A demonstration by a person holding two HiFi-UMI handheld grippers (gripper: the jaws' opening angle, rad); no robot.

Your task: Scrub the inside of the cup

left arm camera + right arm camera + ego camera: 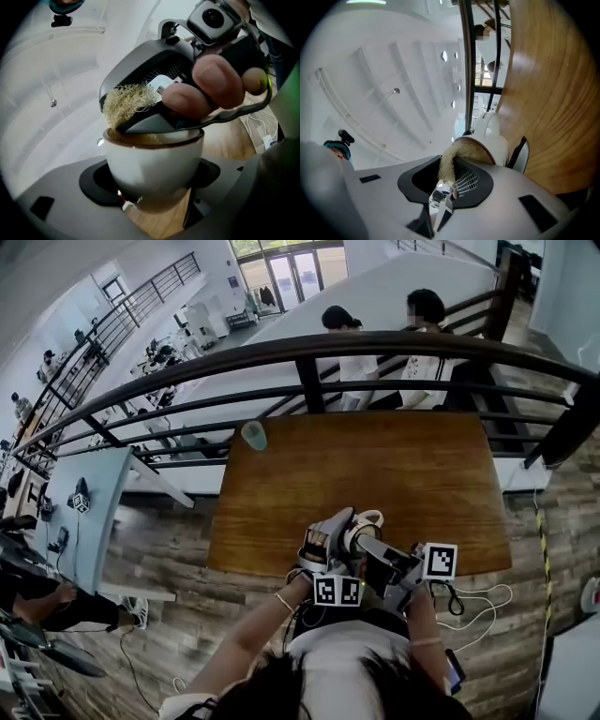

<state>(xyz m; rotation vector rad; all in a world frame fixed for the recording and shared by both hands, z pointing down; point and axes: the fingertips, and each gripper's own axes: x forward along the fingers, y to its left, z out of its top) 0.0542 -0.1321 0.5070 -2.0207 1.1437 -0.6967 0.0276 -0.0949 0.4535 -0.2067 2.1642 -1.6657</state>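
A white cup [154, 166] with a brown rim sits between the black pads of my left gripper [152, 179], which is shut on its sides. My right gripper [452, 174] is shut on a tan fibrous scrubber [449, 161]. The scrubber's end bends over the rim into the cup [494, 140]. In the left gripper view the scrubber [124, 105] bulges from the right gripper's jaws just above the rim, with a hand's fingers wrapped round that gripper. In the head view both grippers meet at the cup [364, 521] over the table's near edge, the left gripper [323, 547] beside the right gripper [380, 559].
The wooden table [375, 465] stands against a dark railing [309, 357]. A teal cup [253, 435] stands at its far left corner. Two people stand beyond the railing. White cables [478, 601] lie on the floor at my right.
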